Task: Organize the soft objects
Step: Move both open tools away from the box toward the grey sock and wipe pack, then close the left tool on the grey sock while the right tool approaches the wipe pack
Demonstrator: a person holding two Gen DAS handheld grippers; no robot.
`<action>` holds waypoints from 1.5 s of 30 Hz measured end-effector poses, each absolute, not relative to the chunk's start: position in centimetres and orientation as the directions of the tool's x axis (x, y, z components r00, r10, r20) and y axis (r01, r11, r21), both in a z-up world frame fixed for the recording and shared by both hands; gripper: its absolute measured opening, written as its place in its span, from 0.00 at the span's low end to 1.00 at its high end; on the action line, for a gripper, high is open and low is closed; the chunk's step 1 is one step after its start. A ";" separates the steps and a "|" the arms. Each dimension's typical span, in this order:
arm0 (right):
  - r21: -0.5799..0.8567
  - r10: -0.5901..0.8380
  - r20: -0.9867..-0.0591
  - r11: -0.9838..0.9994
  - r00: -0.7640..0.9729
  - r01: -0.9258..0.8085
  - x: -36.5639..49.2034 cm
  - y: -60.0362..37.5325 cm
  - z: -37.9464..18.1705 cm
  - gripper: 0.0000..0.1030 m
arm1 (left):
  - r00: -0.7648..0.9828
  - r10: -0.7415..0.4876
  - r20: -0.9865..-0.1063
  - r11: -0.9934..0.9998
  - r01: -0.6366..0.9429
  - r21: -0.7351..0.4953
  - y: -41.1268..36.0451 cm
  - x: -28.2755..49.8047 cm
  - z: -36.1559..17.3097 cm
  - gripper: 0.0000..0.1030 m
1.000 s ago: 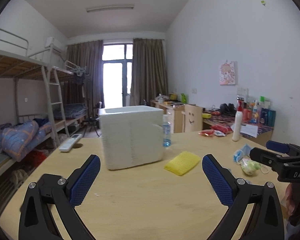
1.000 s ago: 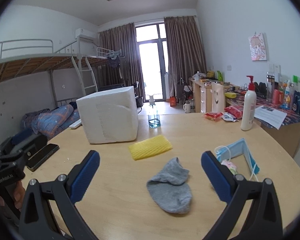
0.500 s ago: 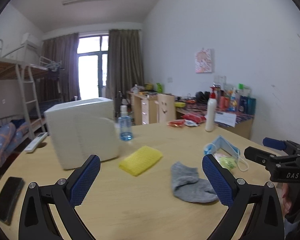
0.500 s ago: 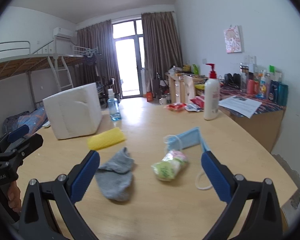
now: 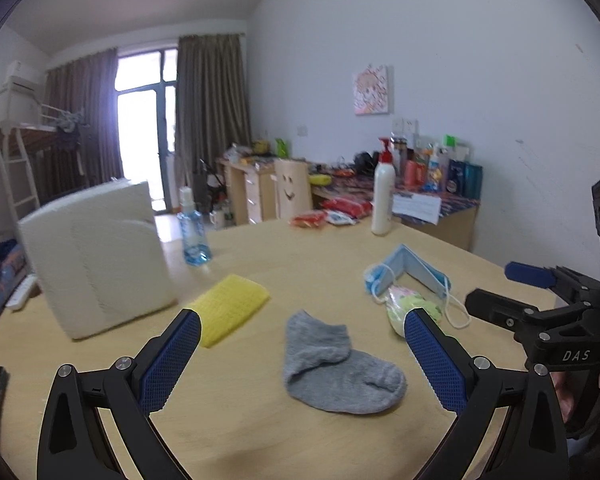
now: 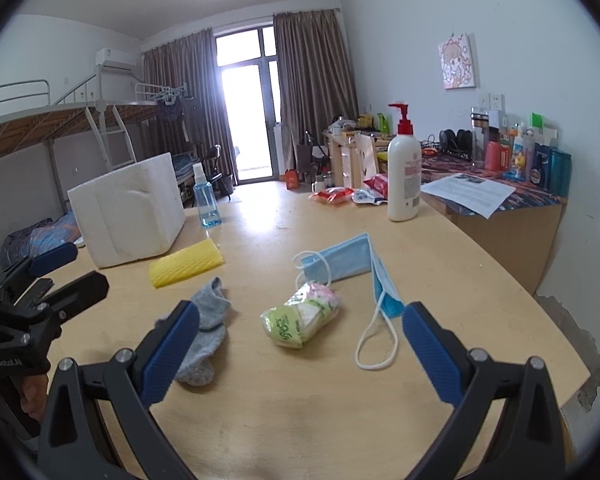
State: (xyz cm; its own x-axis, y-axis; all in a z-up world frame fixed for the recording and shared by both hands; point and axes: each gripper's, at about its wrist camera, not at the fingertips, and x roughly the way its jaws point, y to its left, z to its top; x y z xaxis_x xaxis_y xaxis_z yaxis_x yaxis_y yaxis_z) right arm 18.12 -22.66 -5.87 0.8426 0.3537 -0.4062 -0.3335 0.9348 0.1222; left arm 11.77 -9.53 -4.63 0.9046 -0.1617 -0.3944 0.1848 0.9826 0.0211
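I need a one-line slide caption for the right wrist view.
Open right gripper above wooden table facing wrapped tissue pack, grey sock, blue mask.

Bare counter [image 5: 236, 420] lies in front of both wide-open claws, left claw [image 5: 300, 344] and right claw [image 6: 300, 340], so each has clear room ahead. The sock [image 5: 336, 364] lies flat between the left claw's fingers; the packet [image 6: 300, 316] lies between the right's, with the mask [image 6: 352, 264] just behind it. The foam box [image 5: 96, 256] stands tall on the left, the sponge [image 5: 230, 308] beside it. Spray bottle [image 6: 206, 200] and lotion bottle [image 6: 404, 172] stand upright farther back.
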 end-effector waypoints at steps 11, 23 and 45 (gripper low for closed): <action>0.124 0.389 -0.434 0.919 0.812 -0.374 19.5 -22.6 -6.4 1.00 | 0.814 -0.209 -0.543 0.974 0.222 -0.041 -10.2 15.0 -6.8 0.99; 0.135 0.398 -0.459 0.915 0.794 -0.380 20.5 -23.2 -7.0 1.00 | 0.703 -0.258 -0.663 0.955 0.289 -0.065 -11.7 17.7 -9.0 0.70; 0.142 0.454 -0.496 0.883 0.740 -0.447 21.6 -21.9 -7.2 1.00 | 0.648 -0.166 -0.744 0.979 0.198 -0.046 -11.0 19.1 -10.3 0.27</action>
State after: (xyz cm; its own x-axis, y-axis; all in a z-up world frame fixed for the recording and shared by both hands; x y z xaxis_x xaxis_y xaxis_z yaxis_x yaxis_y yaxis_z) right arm 21.62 -21.90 -7.23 0.7402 0.4542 -0.4957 -0.4471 0.8832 0.1416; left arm 19.15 -11.04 -10.29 0.6475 -0.1660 -0.7438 0.1980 0.9791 -0.0461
